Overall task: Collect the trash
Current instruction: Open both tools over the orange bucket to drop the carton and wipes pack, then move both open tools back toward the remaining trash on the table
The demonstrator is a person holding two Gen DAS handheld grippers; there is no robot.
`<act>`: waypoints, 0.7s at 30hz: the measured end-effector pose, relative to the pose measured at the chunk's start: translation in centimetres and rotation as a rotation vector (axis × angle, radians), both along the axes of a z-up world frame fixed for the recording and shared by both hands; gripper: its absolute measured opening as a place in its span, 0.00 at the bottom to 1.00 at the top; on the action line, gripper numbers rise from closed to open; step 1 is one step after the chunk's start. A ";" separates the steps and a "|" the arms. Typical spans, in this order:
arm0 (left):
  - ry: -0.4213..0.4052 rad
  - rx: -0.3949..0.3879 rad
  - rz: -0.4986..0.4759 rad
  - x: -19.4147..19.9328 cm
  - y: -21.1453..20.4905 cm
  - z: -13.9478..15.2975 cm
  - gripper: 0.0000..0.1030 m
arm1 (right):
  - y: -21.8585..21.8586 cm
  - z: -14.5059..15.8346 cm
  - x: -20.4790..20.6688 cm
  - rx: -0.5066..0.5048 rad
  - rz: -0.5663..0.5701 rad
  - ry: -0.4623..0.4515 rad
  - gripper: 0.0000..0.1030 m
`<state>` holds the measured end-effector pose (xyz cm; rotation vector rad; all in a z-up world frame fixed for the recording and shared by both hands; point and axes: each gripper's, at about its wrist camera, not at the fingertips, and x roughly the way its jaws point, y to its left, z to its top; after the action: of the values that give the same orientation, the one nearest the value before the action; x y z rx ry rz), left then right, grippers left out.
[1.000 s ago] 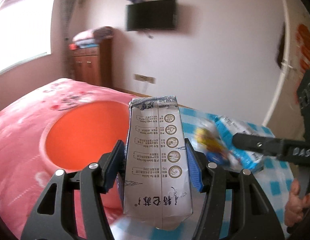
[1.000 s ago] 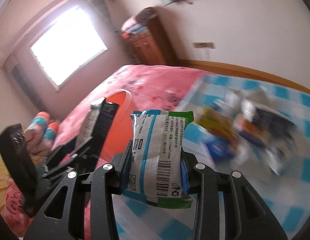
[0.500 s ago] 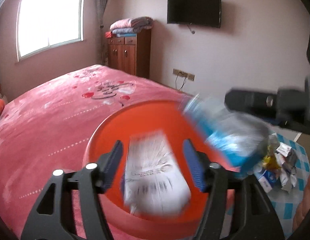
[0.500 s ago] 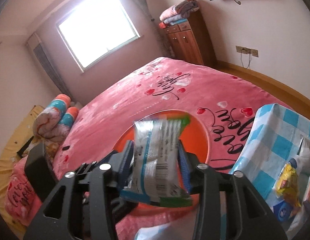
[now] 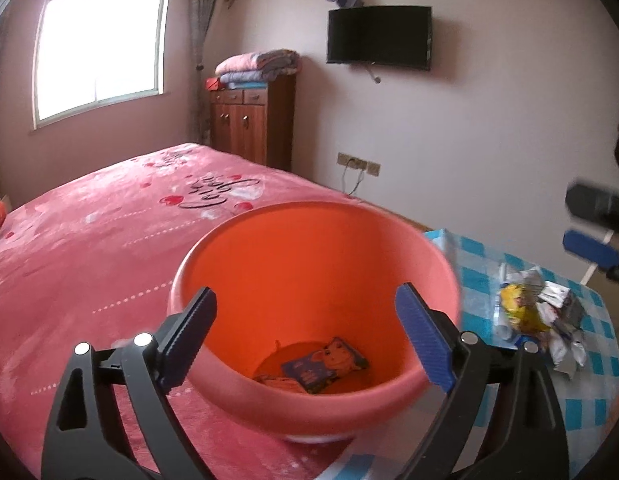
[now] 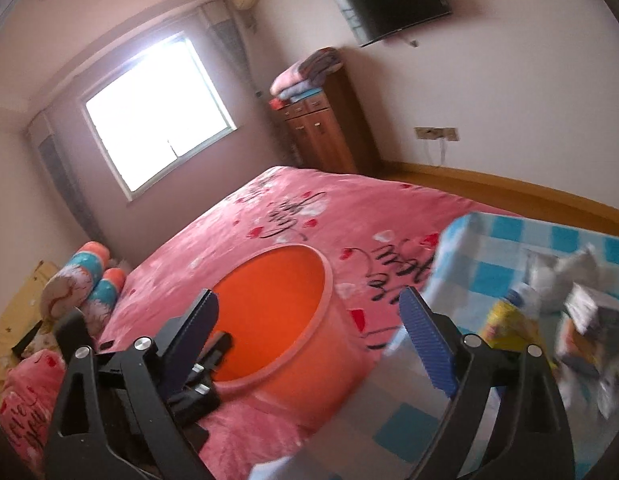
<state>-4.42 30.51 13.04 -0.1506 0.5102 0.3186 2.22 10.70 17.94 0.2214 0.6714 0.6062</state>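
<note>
An orange plastic bin (image 5: 317, 252) stands on the pink bed; it also shows in the right wrist view (image 6: 269, 312). A blue cartoon wrapper (image 5: 325, 364) lies on its bottom. My left gripper (image 5: 305, 332) is open and empty just above the bin's near rim. My right gripper (image 6: 307, 336) is open and empty, right of the bin; its tip shows blurred at the right of the left wrist view (image 5: 593, 232). A heap of wrappers (image 5: 537, 316) lies on the blue checked cloth (image 5: 581, 392), and shows in the right wrist view (image 6: 561, 312) too.
The pink bed (image 5: 89, 232) spreads left of the bin. A wooden cabinet (image 5: 253, 120) with folded blankets and a wall TV (image 5: 379, 38) stand at the far wall. Rolled pillows (image 6: 81, 284) lie at the bed's far end.
Both grippers have opened. The milk carton left my left gripper and the packet left my right gripper over the bin. Both grippers are empty now.
</note>
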 end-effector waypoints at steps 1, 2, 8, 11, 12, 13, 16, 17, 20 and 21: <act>-0.003 0.000 -0.015 -0.3 -0.4 0.1 0.89 | -0.7 -0.2 -0.3 -0.001 -0.010 0.002 0.89; -0.004 0.001 -0.024 -0.5 -0.9 0.2 0.89 | -1.4 -0.5 -0.7 -0.001 -0.023 0.005 0.89; -0.026 -0.016 -0.111 -2.3 -3.9 0.2 0.89 | -5.5 -2.9 -3.5 -0.014 -0.114 0.027 0.89; -0.043 -0.037 -0.150 -3.2 -5.3 -0.1 0.89 | -7.2 -3.9 -5.0 -0.021 -0.148 0.029 0.89; -0.046 -0.047 -0.164 -3.4 -5.8 -0.3 0.89 | -7.9 -4.2 -5.6 -0.022 -0.164 0.029 0.89; -0.048 -0.054 -0.174 -3.6 -6.2 -0.4 0.89 | -8.4 -4.4 -5.9 -0.020 -0.174 0.029 0.89; -0.048 -0.069 -0.199 -4.2 -7.6 -0.9 0.89 | -10.1 -5.2 -7.1 -0.009 -0.210 0.030 0.89; -0.044 -0.070 -0.210 -4.3 -8.1 -1.1 0.89 | -10.4 -5.4 -7.4 -0.008 -0.219 0.030 0.89; -0.037 -0.069 -0.230 -4.5 -9.1 -1.4 0.89 | -12.0 -5.9 -8.2 -0.016 -0.256 0.029 0.89; -0.034 -0.069 -0.241 -4.6 -9.6 -1.5 0.89 | -12.3 -5.9 -8.3 -0.019 -0.266 0.028 0.89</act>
<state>-8.98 20.91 11.52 -0.1593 0.5003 0.0626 -6.09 -1.57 12.05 0.2963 0.6618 0.3425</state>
